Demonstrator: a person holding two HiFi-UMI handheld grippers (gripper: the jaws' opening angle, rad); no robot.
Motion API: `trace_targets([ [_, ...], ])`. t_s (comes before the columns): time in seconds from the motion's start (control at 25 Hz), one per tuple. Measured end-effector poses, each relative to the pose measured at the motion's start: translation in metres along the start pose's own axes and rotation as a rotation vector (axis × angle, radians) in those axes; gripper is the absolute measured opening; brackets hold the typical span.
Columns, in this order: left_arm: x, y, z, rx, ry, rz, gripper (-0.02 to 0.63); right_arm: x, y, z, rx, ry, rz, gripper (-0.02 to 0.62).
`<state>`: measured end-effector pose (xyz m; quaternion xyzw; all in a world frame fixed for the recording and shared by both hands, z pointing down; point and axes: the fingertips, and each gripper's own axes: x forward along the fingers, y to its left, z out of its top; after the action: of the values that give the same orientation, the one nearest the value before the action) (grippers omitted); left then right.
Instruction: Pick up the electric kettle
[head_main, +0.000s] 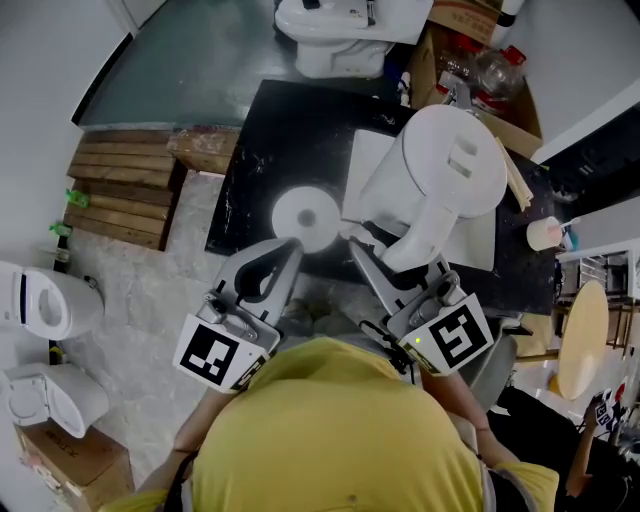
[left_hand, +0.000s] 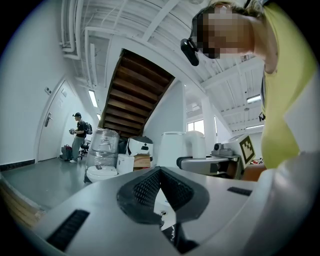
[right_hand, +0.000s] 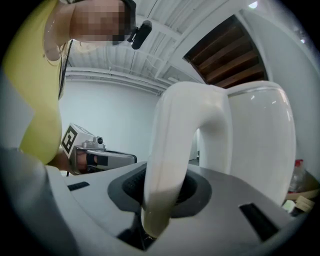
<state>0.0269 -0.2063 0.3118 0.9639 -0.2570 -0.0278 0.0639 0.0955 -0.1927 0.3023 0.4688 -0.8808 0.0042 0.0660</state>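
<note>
White gloss plastic, the kettle (head_main: 450, 165). How will it handle? (A)

Stiff shell, nothing to crush, but smooth enough to slip. I judge it bulky for its weight. Whether there is water inside I cannot tell, and that decides how heavy it is. (B)

Where to take hold? (A)

The handle (right_hand: 175, 150), a thick loop. It is the only part narrow enough for the jaws, since the body is far too wide. (B)

Right gripper (head_main: 388, 262) state? (A)

Clamped on the lower handle, which sits deep between the pads. The kettle body stands straight ahead of the jaws and rises above them. (B)

Left gripper (head_main: 285, 250)? (A)

Jaws together with nothing between them, beside the right one. The round base (head_main: 305, 215) lies just ahead of its tips on the table (head_main: 270, 130). (B)

So the kettle is off its base? (A)

Yes, it is away to the side of it, out in front of the right gripper. Whether its bottom touches anything is hidden. (B)

Risk? (A)

The load hangs forward of the grip, so the smooth handle may pivot in the pads. My judgement is to lift slowly and keep it upright. (B)
</note>
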Motion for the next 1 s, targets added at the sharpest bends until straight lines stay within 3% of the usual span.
trace_targets([
  [0.84, -0.003, -0.004, 0.007, -0.030, -0.019, 0.016, 0.009, -0.008, -0.003, 0.012, 0.018, -0.033, -0.179, 0.100],
  [1.0, -0.006, -0.001, 0.003, -0.003, -0.019, 0.014, 0.008, -0.011, -0.003, 0.010, 0.026, -0.029, -0.211, 0.100],
])
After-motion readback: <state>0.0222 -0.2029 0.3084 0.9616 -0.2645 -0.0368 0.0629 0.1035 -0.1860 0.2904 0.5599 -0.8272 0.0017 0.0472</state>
